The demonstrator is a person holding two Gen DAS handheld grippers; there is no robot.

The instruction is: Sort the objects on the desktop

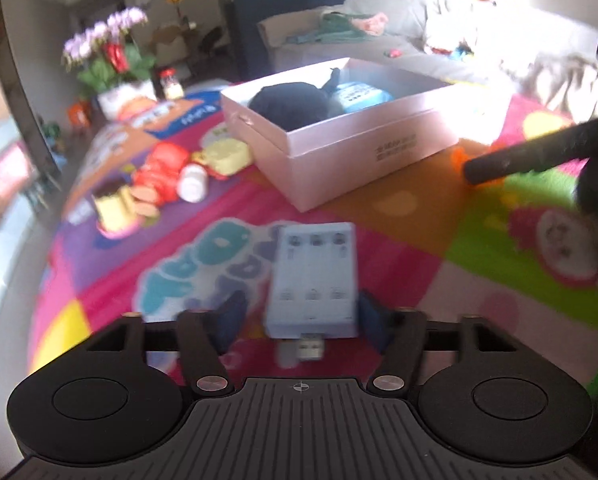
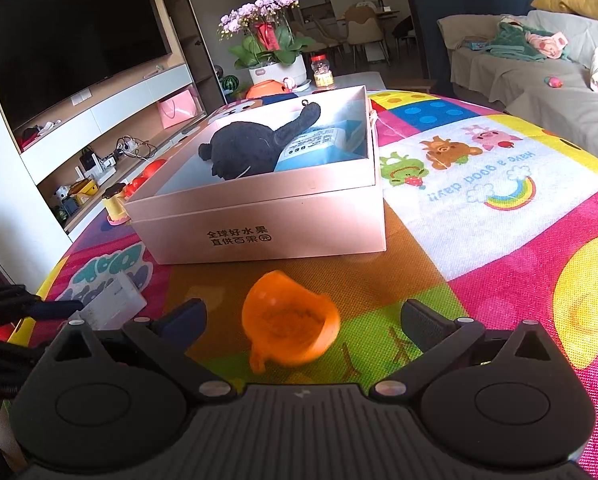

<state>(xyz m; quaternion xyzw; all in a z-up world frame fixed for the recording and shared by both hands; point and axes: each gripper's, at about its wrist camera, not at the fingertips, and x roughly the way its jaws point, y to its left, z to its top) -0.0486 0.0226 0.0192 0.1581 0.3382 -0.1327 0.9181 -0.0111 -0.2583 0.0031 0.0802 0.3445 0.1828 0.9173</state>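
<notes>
Between my left claw's (image 1: 301, 320) two dark blue pads lies a pale blue rectangular plastic battery charger (image 1: 315, 278), its USB plug pointing back toward my camera. My jaws stand partly open here. The right pad appears to meet the charger's edge, while a gap shows beside the left pad (image 1: 231, 320); whether I truly grip it I cannot tell, since this view is blurred. The charger rests on a brightly coloured play mat with cartoon prints (image 1: 399, 232).

My right claw (image 2: 301, 318) is spread wide, both pads well apart from a small translucent orange plastic cup (image 2: 289, 322) that lies tipped on the mat between them. Nothing is held on this side.

Beyond both claws sits a pale pink cardboard box with printed black characters (image 2: 259, 216), open at the top. Inside it rest a black plush toy (image 2: 247, 148) and, just beside it, a light blue soft pack (image 2: 319, 148).

To the left of the box in the left wrist view, a group of small objects lies on the mat: a white bottle on its side (image 1: 193, 184), a red toy (image 1: 165, 168), a pale yellow item (image 1: 227, 156) and a yellow-bodied toy with a dark top (image 1: 113, 208).

A potted plant with lilac flowers (image 2: 265, 40) stands past the mat's far edge.
</notes>
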